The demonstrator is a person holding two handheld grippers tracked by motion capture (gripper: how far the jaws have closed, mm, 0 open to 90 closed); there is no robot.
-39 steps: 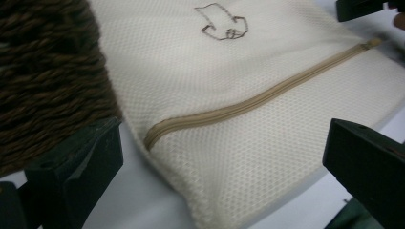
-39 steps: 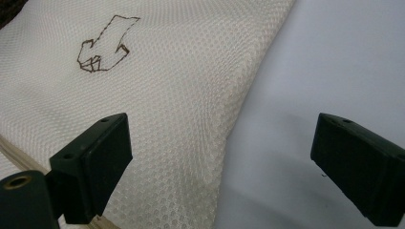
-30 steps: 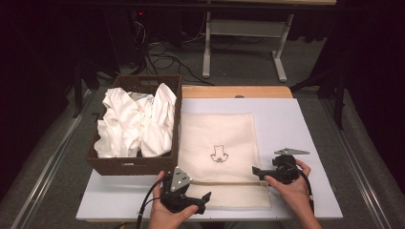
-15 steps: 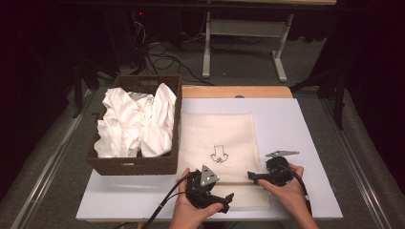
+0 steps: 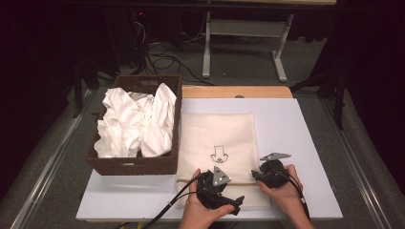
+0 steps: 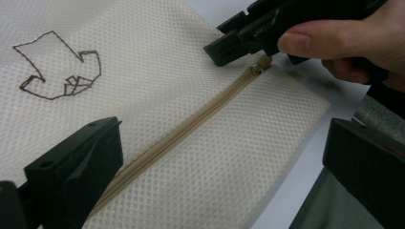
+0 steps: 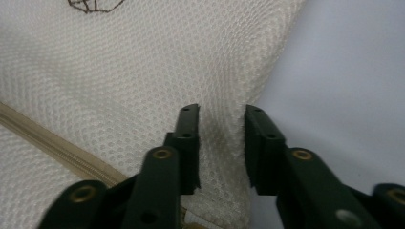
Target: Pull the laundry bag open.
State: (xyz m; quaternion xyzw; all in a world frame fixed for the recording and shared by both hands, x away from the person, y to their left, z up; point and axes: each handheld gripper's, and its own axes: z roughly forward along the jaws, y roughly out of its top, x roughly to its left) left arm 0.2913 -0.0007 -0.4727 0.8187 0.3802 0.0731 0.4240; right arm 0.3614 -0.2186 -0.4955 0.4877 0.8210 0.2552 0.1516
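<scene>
Right claw (image 7: 221,143) just narrowed, seemingly pinching cream mesh zippered laundry bag (image 5: 217,138) at zipper end, anchoring it. Left claw (image 6: 222,162) wide above tan zipper (image 6: 191,126).

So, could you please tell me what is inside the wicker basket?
The wicker basket holds a heap of crumpled white cloth that rises above its rim. Whatever lies beneath that heap, and the basket's bottom, is covered.
</scene>
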